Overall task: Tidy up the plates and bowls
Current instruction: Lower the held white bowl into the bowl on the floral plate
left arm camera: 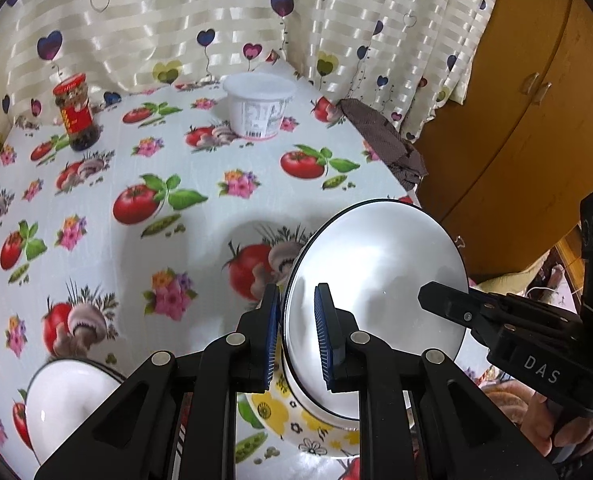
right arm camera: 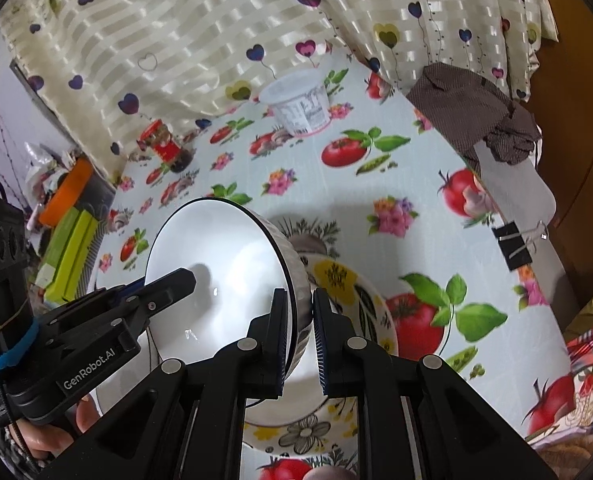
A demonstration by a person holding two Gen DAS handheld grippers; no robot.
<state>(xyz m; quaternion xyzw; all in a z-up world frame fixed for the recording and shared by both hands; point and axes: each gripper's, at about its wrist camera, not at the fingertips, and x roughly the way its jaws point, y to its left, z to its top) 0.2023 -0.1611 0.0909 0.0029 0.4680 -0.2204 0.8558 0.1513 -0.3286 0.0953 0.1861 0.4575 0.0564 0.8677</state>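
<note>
A white bowl with a dark rim (left arm camera: 380,280) is held tilted on edge above a flowered plate (left arm camera: 292,420). My left gripper (left arm camera: 296,340) is shut on the bowl's left rim. My right gripper (right arm camera: 300,340) is shut on the same bowl (right arm camera: 224,276) at its right rim. The flowered plate (right arm camera: 360,300) lies on the table under the bowl. A second white bowl (left arm camera: 64,404) sits at the lower left of the left wrist view.
A red-lidded jar (left arm camera: 76,114) and a white plastic tub (left arm camera: 258,108) stand at the back of the table by the curtain. A brown cloth (left arm camera: 384,140) lies at the right table edge. A binder clip (right arm camera: 516,244) grips that edge. Boxes (right arm camera: 68,252) stand left.
</note>
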